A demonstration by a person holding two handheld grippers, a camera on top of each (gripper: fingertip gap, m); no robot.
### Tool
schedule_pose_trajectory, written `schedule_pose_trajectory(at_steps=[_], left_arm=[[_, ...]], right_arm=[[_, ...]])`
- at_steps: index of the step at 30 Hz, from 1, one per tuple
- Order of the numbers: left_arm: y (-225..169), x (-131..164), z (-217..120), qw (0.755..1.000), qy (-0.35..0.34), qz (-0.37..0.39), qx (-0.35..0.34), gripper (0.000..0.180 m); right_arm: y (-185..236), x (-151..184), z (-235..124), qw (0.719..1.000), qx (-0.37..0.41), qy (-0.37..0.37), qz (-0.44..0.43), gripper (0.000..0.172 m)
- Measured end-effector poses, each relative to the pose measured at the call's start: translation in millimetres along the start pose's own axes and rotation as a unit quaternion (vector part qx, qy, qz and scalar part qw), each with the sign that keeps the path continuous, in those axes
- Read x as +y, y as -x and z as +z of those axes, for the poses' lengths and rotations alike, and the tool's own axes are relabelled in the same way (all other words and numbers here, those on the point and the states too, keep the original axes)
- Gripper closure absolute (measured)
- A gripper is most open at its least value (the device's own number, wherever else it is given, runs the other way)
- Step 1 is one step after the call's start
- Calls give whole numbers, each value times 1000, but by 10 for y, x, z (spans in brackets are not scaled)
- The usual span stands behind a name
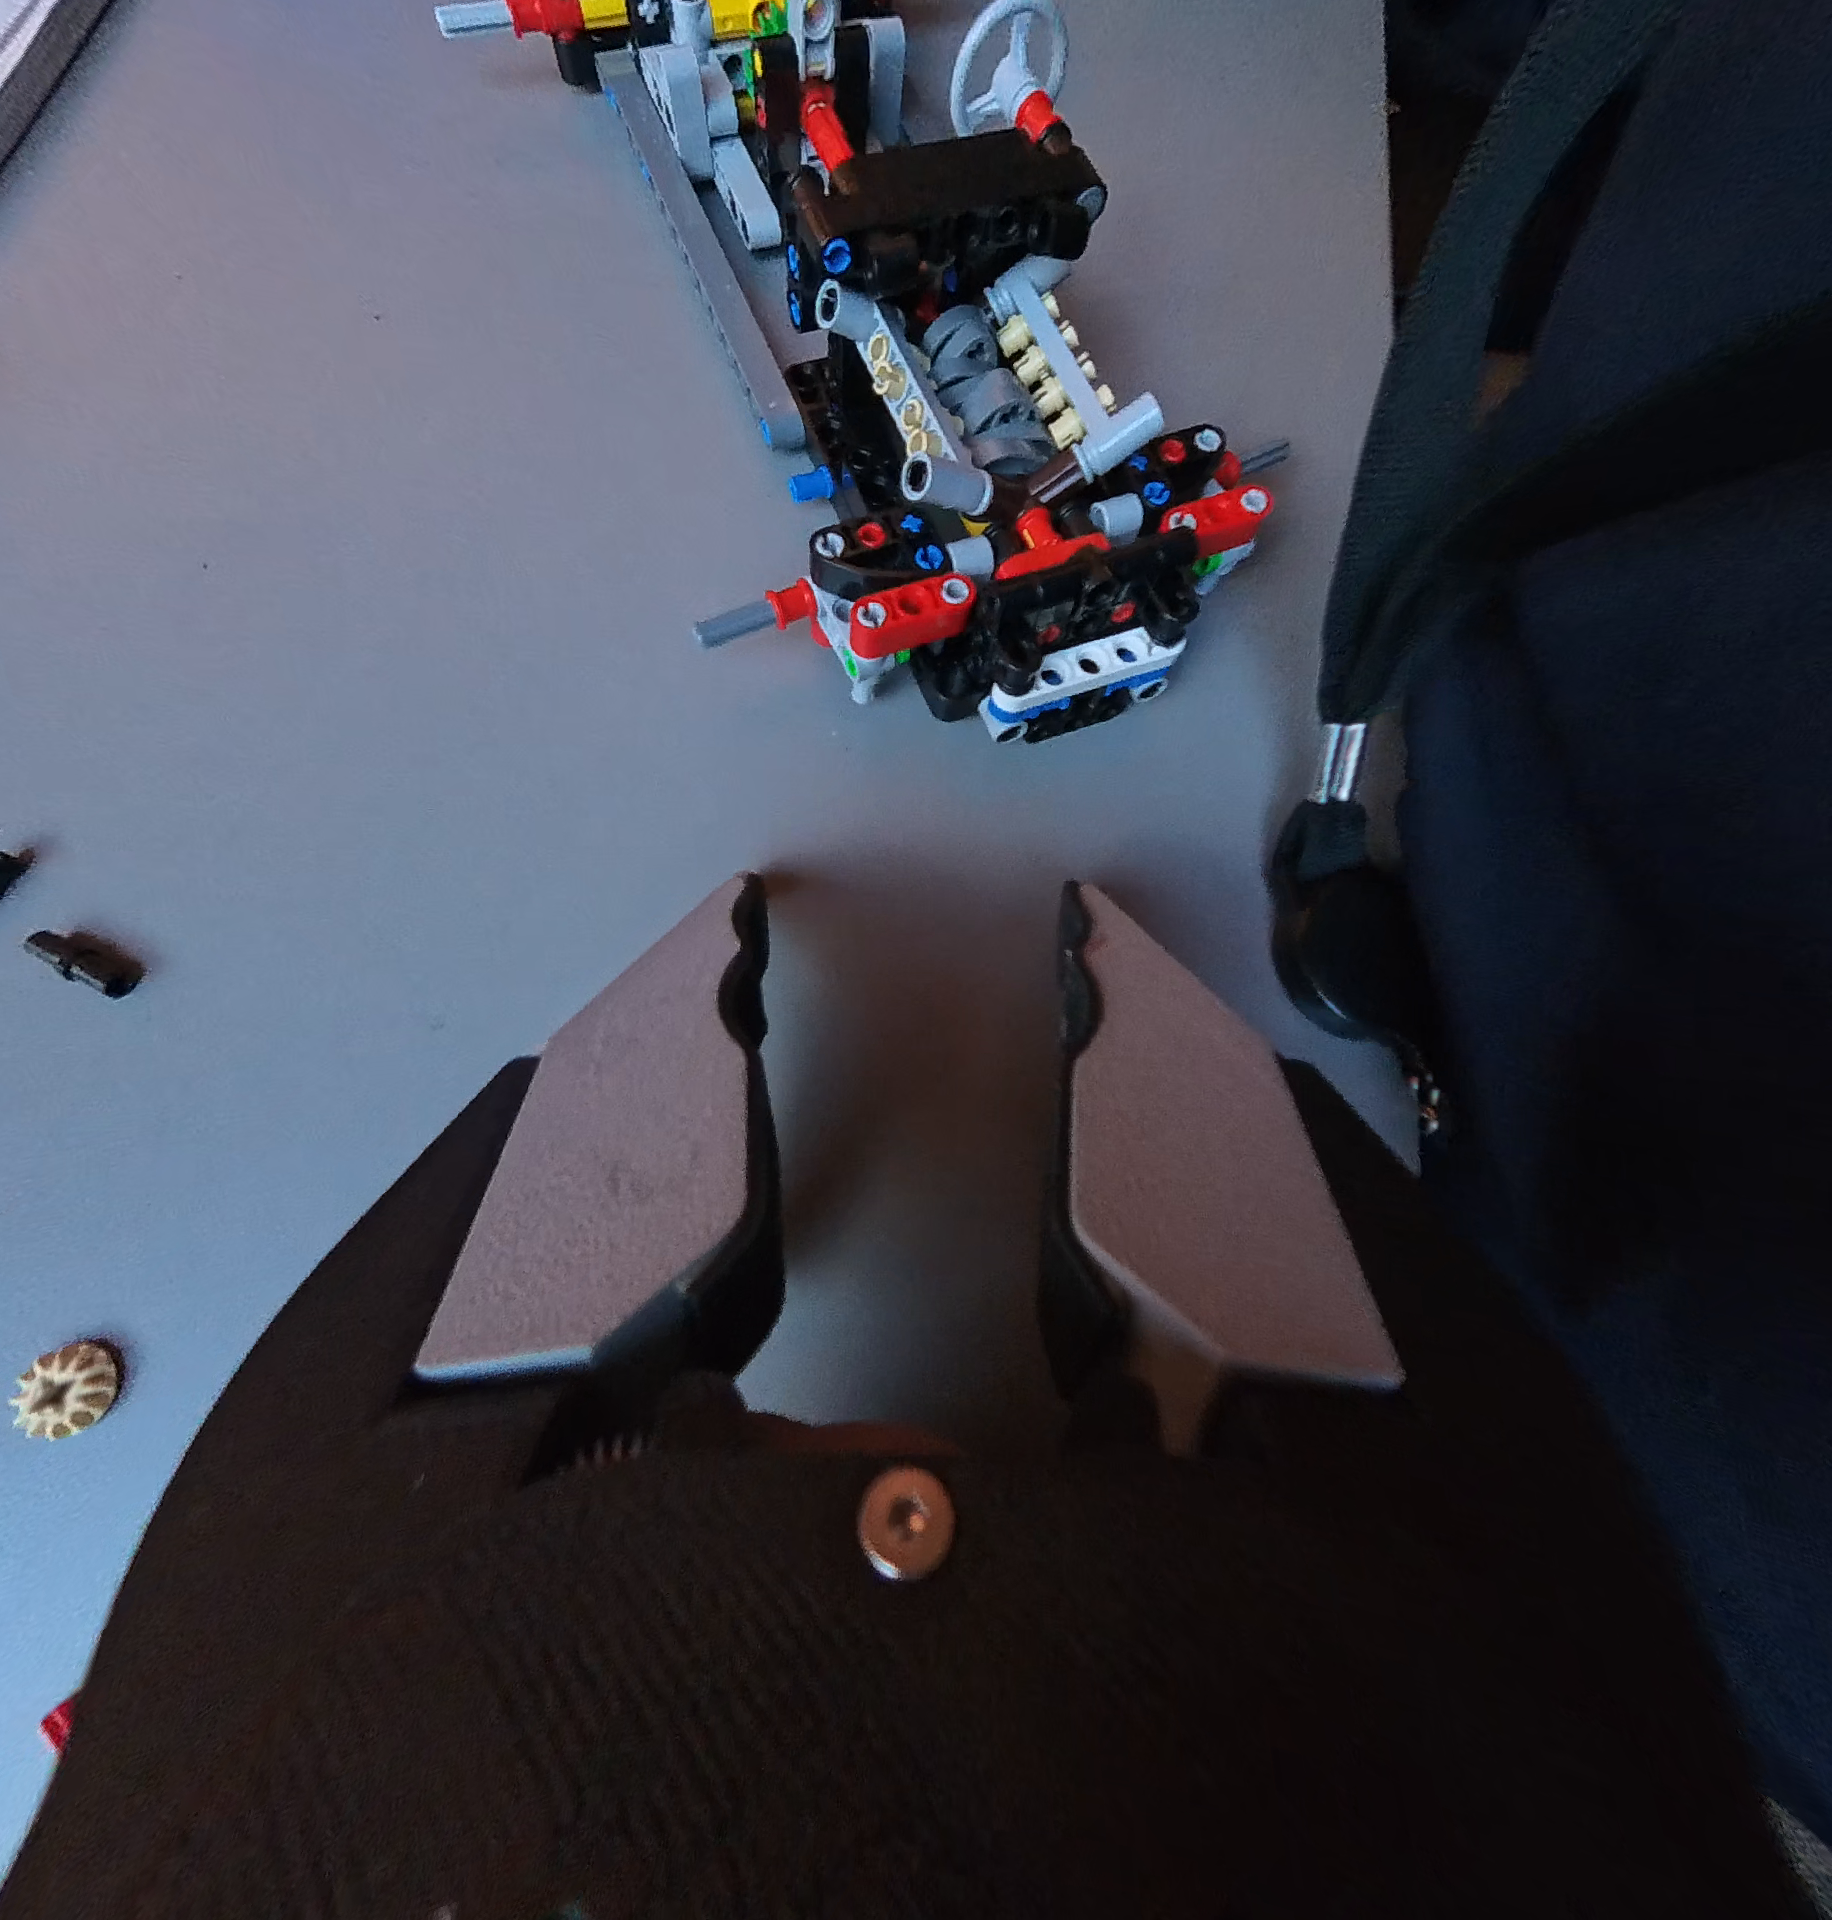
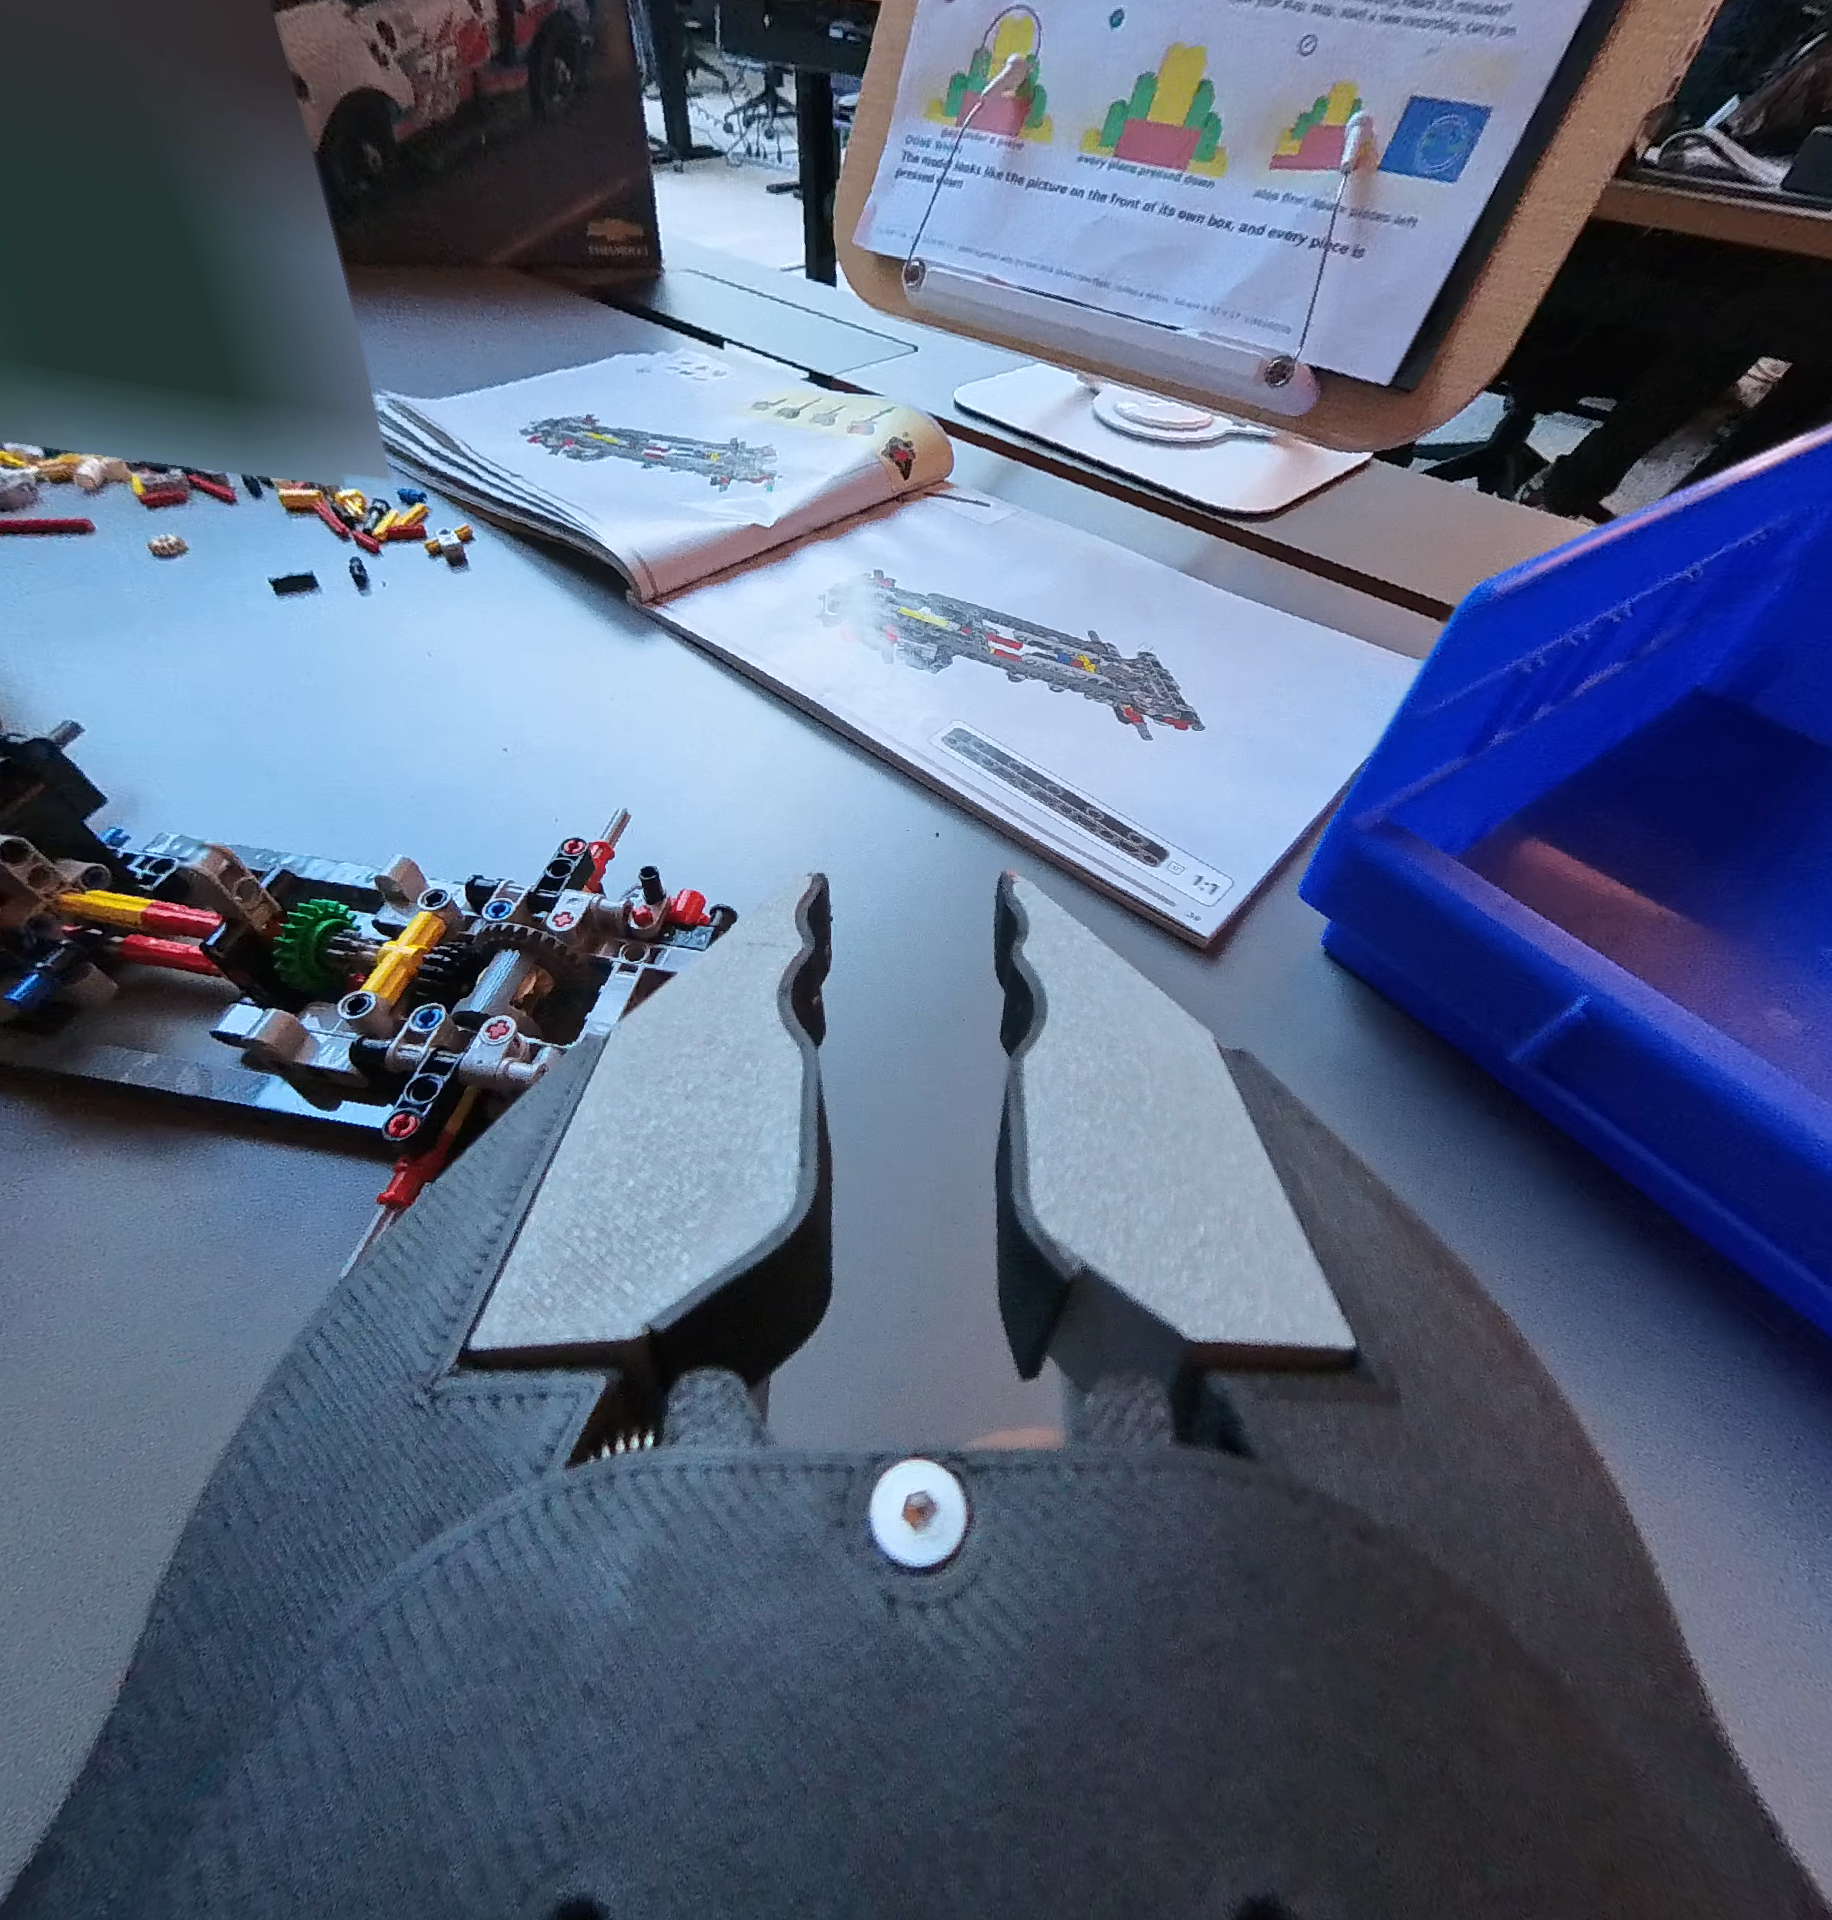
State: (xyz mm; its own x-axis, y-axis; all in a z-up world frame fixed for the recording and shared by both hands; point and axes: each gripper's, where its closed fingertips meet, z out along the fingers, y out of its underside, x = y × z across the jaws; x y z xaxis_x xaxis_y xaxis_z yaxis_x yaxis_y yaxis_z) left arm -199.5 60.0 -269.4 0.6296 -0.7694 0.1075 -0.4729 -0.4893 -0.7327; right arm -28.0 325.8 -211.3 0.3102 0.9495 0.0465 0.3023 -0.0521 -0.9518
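1. The left tongs [image 1: 912, 894] stand apart over bare grey counter [image 1: 372, 520], nothing between them. Nearest is the part-built toy car frame [image 1: 995, 436], higher in the frame and clear of the tips.
2. The right tongs [image 2: 912, 904] also stand apart with nothing held. The same frame [image 2: 372, 966] lies just beside the left finger [image 2: 683, 1091], at mid left.
3. The frame is partly built: gears, axles and a steering wheel [image 1: 1005, 62] are fitted. An open instruction booklet [image 2: 891, 623] lies beyond.
4. Loose pieces [image 2: 320, 509] lie scattered at upper left; a tan gear [image 1: 65, 1390] and small black pins [image 1: 86, 961] sit apart.
5. The blue bin [image 2: 1618, 831] is cut off at right, its contents unclear. Dark clothing [image 1: 1618, 727] hides the counter's right edge.
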Motion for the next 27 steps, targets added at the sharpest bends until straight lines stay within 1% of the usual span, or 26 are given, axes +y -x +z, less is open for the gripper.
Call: schedule_pose_trajectory(at_steps=[12,17,27], left_arm=[[2,-37,39,1000,0,-1,7,132],[8,-35,42,1000,1,1,2,133],[21,-20,52,999,7,23,-23,135]], right_arm=[[40,15,33,1000,5,9,-29,146],[81,20,41,999,2,12,-46,146],[80,-9,12,999,10,1,-52,146]])
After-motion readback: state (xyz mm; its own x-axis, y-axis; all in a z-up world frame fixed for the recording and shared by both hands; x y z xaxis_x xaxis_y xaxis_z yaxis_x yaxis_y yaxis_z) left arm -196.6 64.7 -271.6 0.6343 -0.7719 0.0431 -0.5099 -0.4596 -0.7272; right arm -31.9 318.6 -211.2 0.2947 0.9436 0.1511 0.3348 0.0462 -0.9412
